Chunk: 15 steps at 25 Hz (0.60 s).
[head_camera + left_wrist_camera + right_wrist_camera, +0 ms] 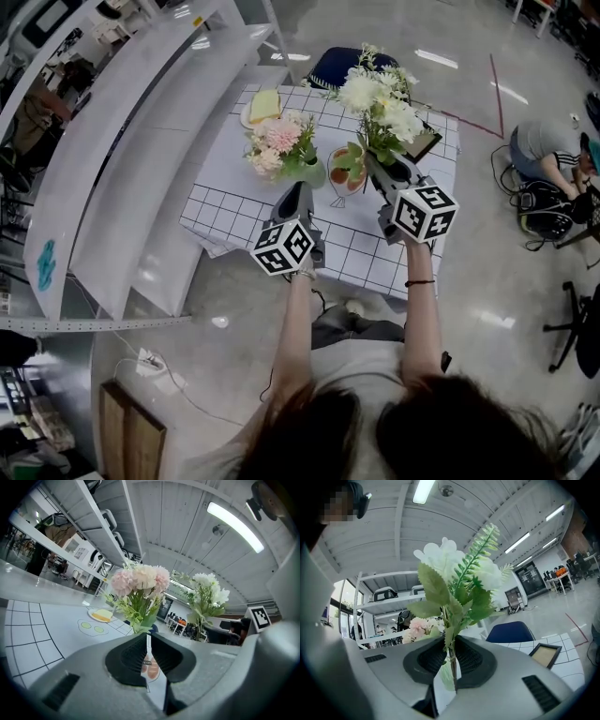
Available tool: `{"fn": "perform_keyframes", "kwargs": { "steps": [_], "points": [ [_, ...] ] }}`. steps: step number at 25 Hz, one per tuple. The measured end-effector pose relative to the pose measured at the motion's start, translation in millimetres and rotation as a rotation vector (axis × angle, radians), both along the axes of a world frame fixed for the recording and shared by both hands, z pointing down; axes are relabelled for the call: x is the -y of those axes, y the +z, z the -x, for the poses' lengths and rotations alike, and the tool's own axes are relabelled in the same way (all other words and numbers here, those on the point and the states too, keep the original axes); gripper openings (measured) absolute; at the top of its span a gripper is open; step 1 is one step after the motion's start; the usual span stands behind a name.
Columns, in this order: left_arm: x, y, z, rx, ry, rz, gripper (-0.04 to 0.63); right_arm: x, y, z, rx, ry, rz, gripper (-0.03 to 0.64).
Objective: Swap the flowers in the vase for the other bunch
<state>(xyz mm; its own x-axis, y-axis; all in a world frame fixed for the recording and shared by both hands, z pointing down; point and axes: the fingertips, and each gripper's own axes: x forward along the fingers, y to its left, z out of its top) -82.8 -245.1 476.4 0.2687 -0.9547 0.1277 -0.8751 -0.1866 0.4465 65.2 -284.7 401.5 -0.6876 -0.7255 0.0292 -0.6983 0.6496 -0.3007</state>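
A pink bunch of flowers [279, 139] stands upright on the gridded table [225, 202]; leaves hide its base. Just right of it stands a small vessel with orange and green print [349, 167]. My right gripper [377, 165] is shut on the thin stem of a white bunch [382, 101], which it holds upright above the table's right half. In the right gripper view the stem [451, 660] is pinched between the pads of the right gripper [451, 656]. My left gripper [298, 189] is shut and holds nothing, just in front of the pink bunch [139, 581]. The left gripper [148, 641] shows no gap.
A plate with a yellow slice [262, 106] lies at the table's far left. A small picture frame [545, 654] sits at the far right and a blue chair [339, 64] stands behind the table. White shelves [141, 141] run along the left. A person [548, 141] crouches at the right.
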Motion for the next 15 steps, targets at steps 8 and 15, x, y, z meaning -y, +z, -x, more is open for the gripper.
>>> {"fn": "perform_keyframes", "kwargs": {
  "steps": [8, 15],
  "points": [
    [7, 7, 1, -0.012, -0.008, 0.020, 0.041, 8, 1, -6, 0.013, 0.018, 0.011, 0.054],
    [15, 12, 5, -0.042, -0.007, 0.038, 0.078, 16, 3, -11, 0.029, 0.049, 0.023, 0.054]
  ]
}}
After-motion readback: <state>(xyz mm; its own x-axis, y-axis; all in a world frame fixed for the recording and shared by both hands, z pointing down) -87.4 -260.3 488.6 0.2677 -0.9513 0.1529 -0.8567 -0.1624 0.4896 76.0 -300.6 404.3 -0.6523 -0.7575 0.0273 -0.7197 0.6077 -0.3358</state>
